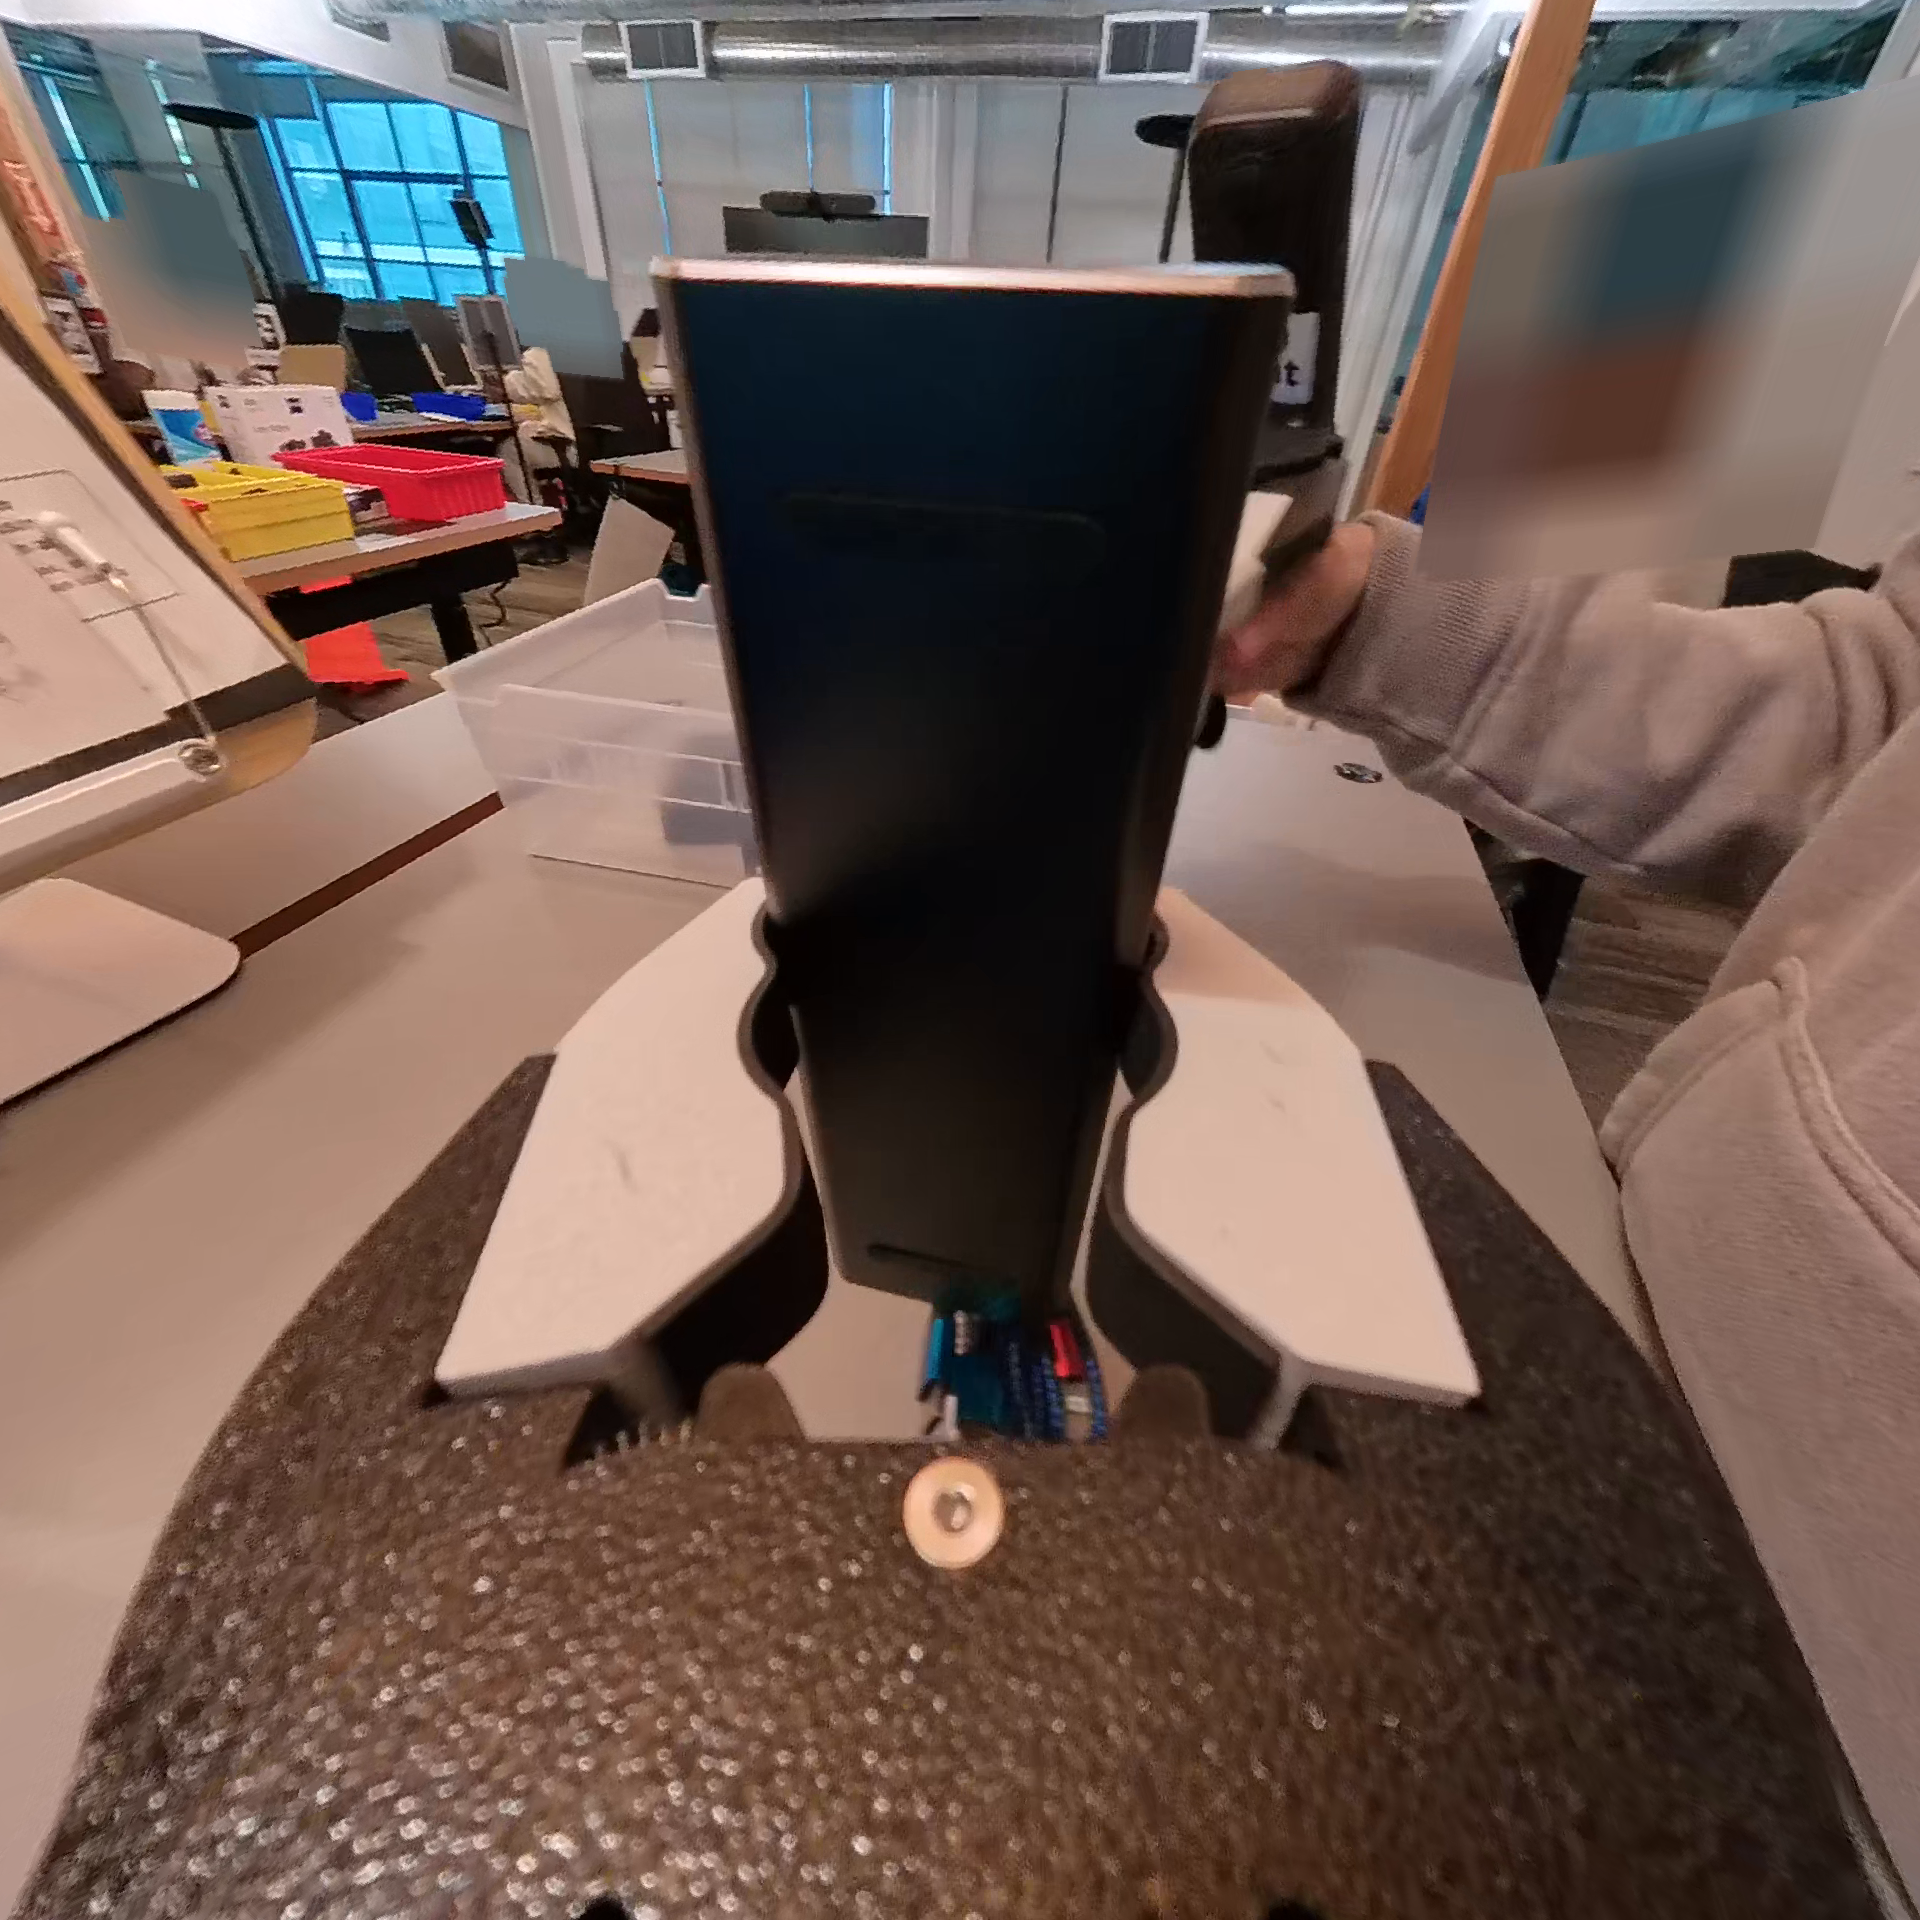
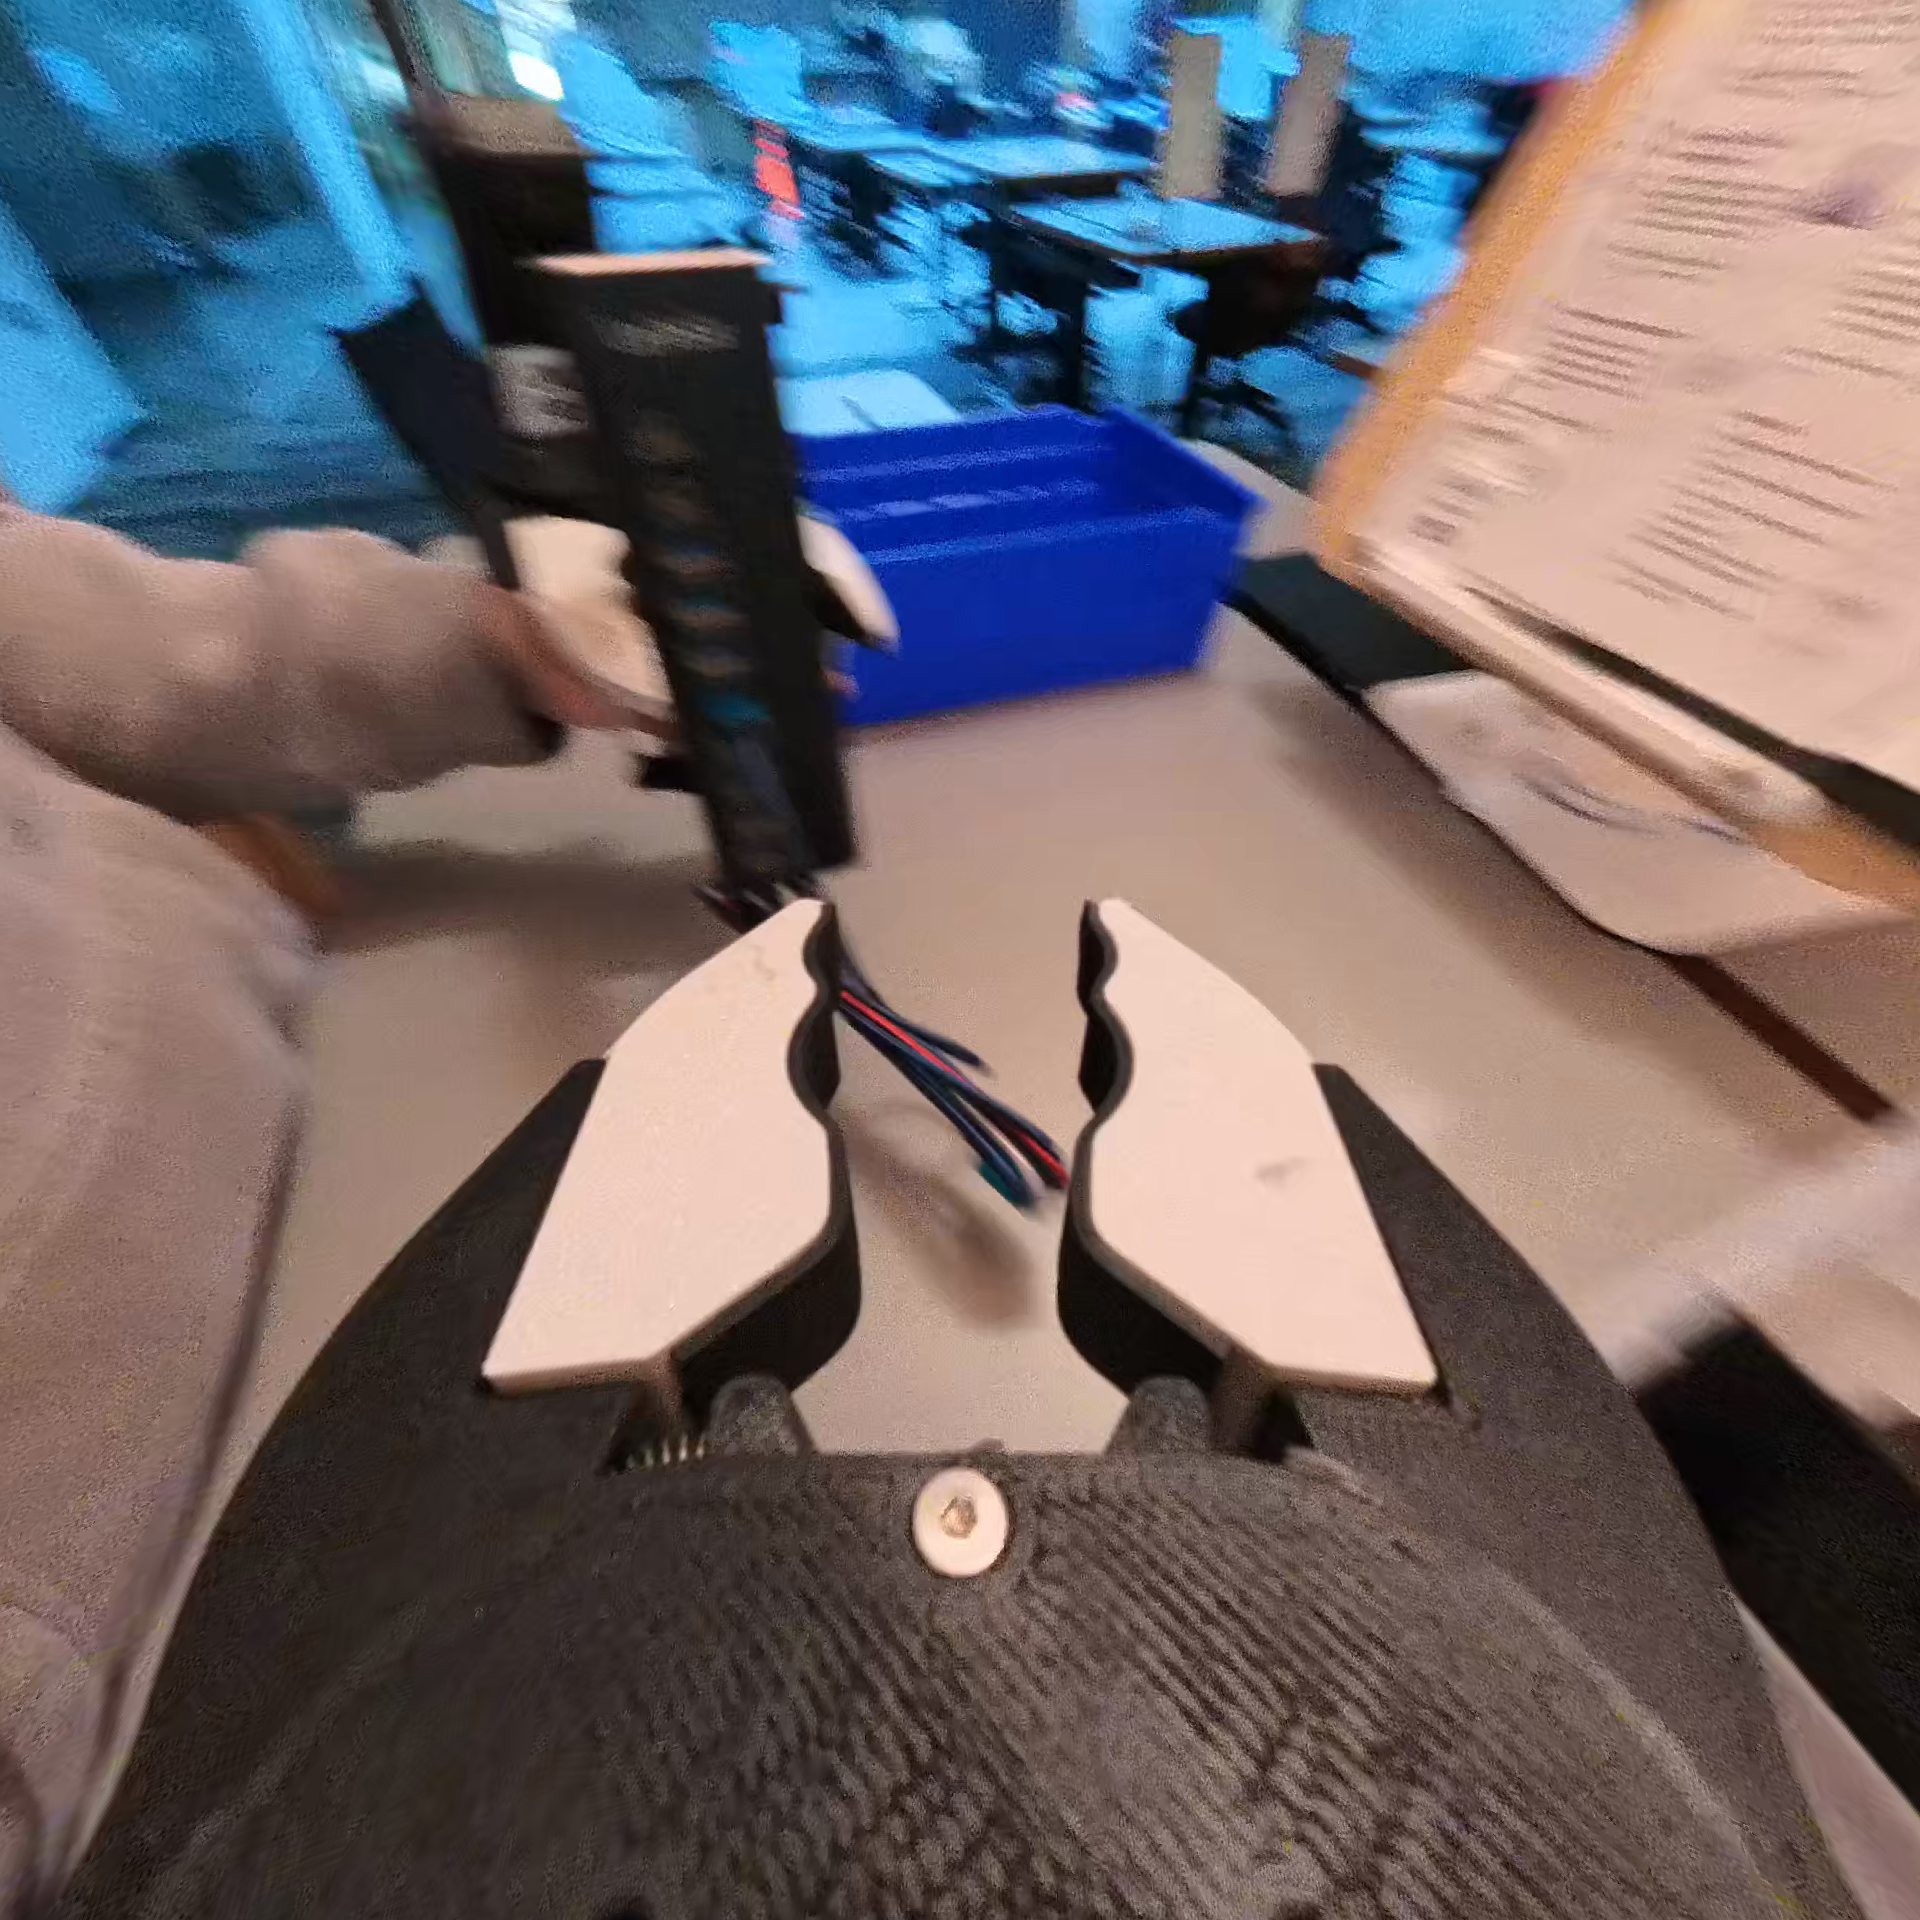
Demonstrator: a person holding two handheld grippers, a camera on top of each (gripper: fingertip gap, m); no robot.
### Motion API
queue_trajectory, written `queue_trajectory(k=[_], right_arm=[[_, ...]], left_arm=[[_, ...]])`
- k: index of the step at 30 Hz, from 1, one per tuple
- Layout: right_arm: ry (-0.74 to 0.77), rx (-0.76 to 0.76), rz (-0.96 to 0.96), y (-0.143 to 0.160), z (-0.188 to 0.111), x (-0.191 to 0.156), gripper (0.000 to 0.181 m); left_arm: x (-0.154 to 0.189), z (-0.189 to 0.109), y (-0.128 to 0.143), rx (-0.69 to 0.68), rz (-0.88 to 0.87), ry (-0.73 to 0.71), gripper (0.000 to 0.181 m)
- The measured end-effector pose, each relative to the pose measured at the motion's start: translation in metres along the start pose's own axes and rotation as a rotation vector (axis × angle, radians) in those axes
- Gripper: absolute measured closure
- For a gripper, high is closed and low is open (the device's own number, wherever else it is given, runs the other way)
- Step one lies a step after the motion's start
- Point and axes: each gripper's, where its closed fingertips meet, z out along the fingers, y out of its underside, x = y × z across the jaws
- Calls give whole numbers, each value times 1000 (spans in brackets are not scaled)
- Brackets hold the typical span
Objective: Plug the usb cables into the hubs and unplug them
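Left gripper (image 1: 956, 966) pinches a stiff, long black USB hub (image 1: 966, 727) upright; right gripper (image 2: 956, 925) spread, empty, near limp coloured cables (image 2: 935, 1070), best taken by their plugs.

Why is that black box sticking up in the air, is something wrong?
The black hub isn't lying on the table; the left gripper holds it upright between its fingers. Coloured cables dangle from its lower end. The right gripper is open and empty. The right wrist view is blurry. Nothing looks broken or spilled.

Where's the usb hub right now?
The usb hub stands upright, clamped in the left gripper, above the grey table; cables hang below it.
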Motion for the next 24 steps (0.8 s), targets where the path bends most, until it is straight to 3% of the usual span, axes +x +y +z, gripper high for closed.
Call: queue_trajectory(k=[1, 4, 7, 11, 16, 24], right_arm=[[-57, 7, -10, -1, 17, -23, 140], [-135, -14, -26, 5, 56, -60, 145], [-184, -6, 1, 11, 75, -73, 155], [-153, 48, -28, 4, 77, -72, 168], [-142, 43, -66, 6, 75, -71, 168], [-189, -83, -94, 18, 59, -73, 168]], left_arm=[[3, 2, 1, -3, 8, 13, 120], [14, 8, -1, -1, 31, 71, 120], [21, 12, -2, -8, 48, 108, 120], [25, 15, -2, -20, 62, 122, 120], [26, 18, -1, -16, 39, 129, 120], [39, 29, 7, -96, 93, 159, 120]])
